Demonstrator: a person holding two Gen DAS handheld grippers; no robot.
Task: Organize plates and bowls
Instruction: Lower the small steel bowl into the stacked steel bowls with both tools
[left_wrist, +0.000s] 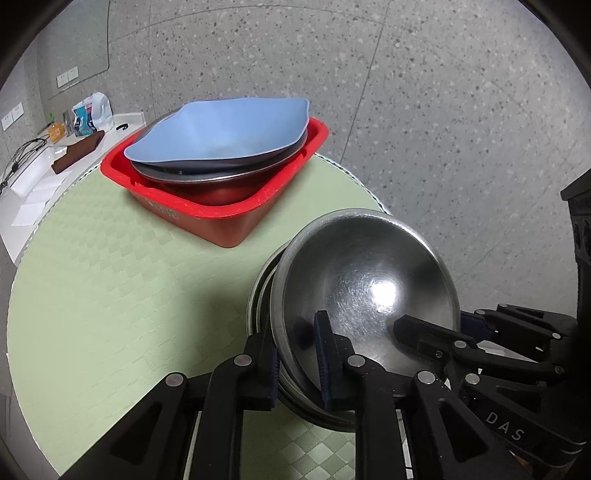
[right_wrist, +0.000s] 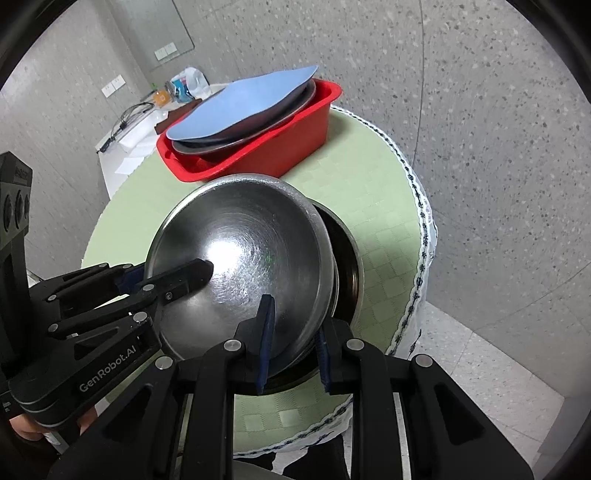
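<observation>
A steel bowl (left_wrist: 369, 273) (right_wrist: 251, 251) hangs tilted over a stack of steel bowls (left_wrist: 258, 295) (right_wrist: 347, 258) on the green round table (left_wrist: 110, 277) (right_wrist: 388, 221). My left gripper (left_wrist: 297, 360) is shut on the bowl's near rim, one pad inside and one outside. My right gripper (right_wrist: 293, 343) is shut on the rim at the other side in the same way. Each view shows the other gripper's fingers (left_wrist: 410, 330) (right_wrist: 192, 273) reaching into the bowl. Farther back, a red basin (left_wrist: 221, 210) (right_wrist: 295, 147) holds stacked plates with a blue plate (left_wrist: 221, 129) (right_wrist: 243, 103) on top.
A white side counter (left_wrist: 40, 184) (right_wrist: 129, 147) behind the table carries bottles (left_wrist: 88, 114) (right_wrist: 184, 86), cables and a brown cloth (left_wrist: 77, 153). The table edge with its patterned trim (right_wrist: 421, 236) drops to speckled floor on the right. A hand (right_wrist: 26, 432) shows under the left gripper.
</observation>
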